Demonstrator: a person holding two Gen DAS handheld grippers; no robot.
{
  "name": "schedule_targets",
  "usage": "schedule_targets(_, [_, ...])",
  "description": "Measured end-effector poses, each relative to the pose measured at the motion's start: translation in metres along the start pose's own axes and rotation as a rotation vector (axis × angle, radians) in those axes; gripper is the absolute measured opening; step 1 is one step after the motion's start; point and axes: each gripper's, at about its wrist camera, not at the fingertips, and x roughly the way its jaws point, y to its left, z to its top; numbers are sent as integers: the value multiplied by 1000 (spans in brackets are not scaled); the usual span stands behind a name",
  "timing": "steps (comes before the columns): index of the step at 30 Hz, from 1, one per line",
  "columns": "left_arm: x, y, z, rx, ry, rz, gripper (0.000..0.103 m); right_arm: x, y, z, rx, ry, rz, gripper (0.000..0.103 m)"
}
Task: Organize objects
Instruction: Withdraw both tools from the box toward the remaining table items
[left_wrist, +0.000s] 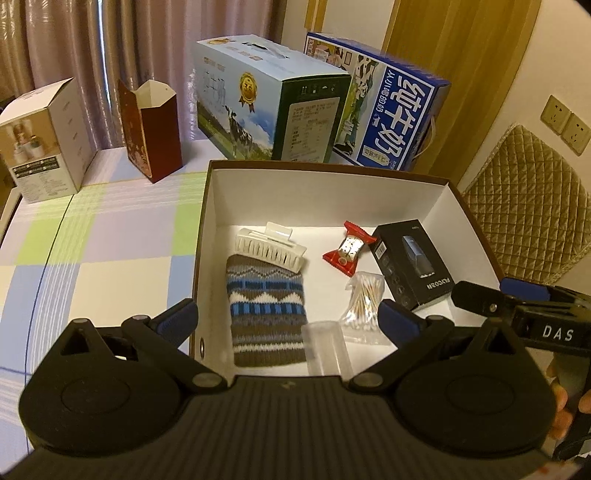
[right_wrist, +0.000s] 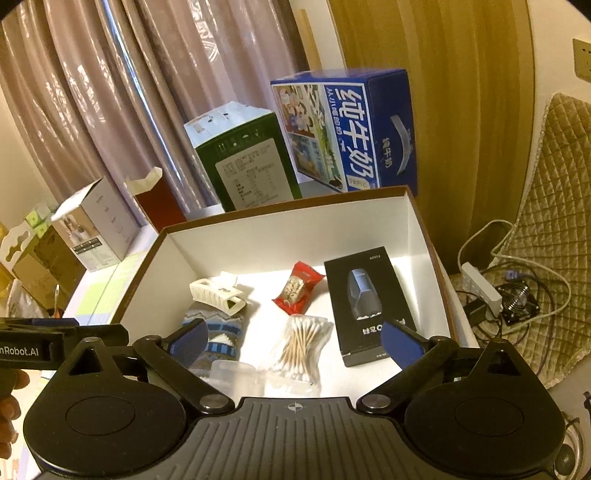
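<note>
Hovering left hand-held gripper (left_wrist: 290, 319) spread, over box (left_wrist: 325, 192), knitted pouch (left_wrist: 266, 314) inside

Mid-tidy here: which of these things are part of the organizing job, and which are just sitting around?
Job: open box, knitted pouch, hair claw, red candy, cotton swabs, black carton, clear case.
Lying about: milk cartons, maroon box, power strip.

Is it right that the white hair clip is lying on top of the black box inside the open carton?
Not quite. The left wrist view shows the hair clip resting on the knitted pouch, not the black box. Both do lie inside the open carton.
</note>
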Motion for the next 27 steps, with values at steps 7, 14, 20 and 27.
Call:
schedule_targets(7, [-20,2,-16,-17,-5,1,102,-22,6,-10,7,-11,10,98])
schedule_targets(14, [-38,5,-36,-31,4,9,102,-41,10,-23,10,-12,11,98])
schedule_targets(20, [-50,10,-49,-47,25,10,102,-55,13,-34,3,-13,4,98])
schedule_targets(27, [-63,9,-68,-33,25,-17,102,-65,17,-45,2,-7,-7,100])
